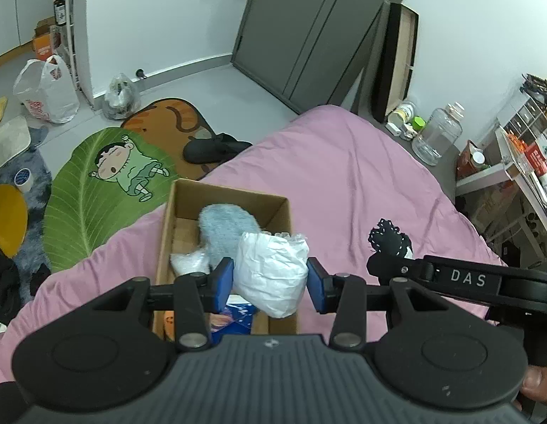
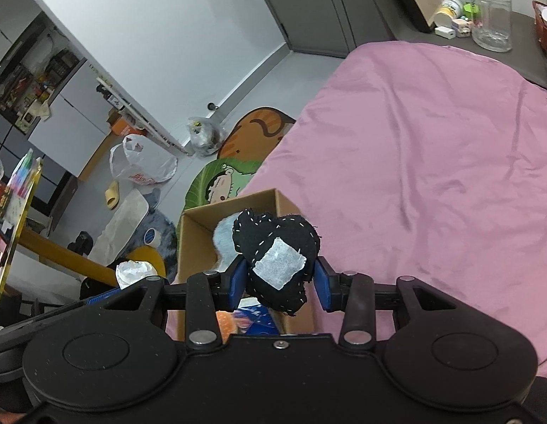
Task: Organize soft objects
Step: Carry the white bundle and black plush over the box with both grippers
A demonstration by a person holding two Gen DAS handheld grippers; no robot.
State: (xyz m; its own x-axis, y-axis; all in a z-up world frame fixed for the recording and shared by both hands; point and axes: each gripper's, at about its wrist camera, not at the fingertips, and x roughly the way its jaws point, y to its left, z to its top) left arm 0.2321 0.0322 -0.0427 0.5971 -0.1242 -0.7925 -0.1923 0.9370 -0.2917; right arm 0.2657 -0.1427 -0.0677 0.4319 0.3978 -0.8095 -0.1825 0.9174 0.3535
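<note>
A cardboard box [image 1: 174, 219] sits on the pink bed [image 1: 361, 183]. It holds a fluffy light-blue soft thing [image 1: 225, 228], a small white crinkly piece [image 1: 188, 263] and a blue printed packet [image 1: 234, 318]. My left gripper [image 1: 269, 281] is shut on a white crumpled soft bundle [image 1: 271, 272], held over the box. My right gripper [image 2: 280, 281] is shut on a black stitched fabric piece with a white patch [image 2: 277, 258], beside the box's right wall [image 2: 291, 212]. The black piece also shows in the left wrist view [image 1: 390, 243].
The bed's edge drops to a floor with a green leaf mat [image 1: 96, 190], an orange cat mat [image 1: 167, 120], plastic bags [image 1: 47, 92] and black slippers [image 1: 209, 148]. A clear jar [image 1: 437, 134] and shelves [image 1: 513, 162] stand on the right.
</note>
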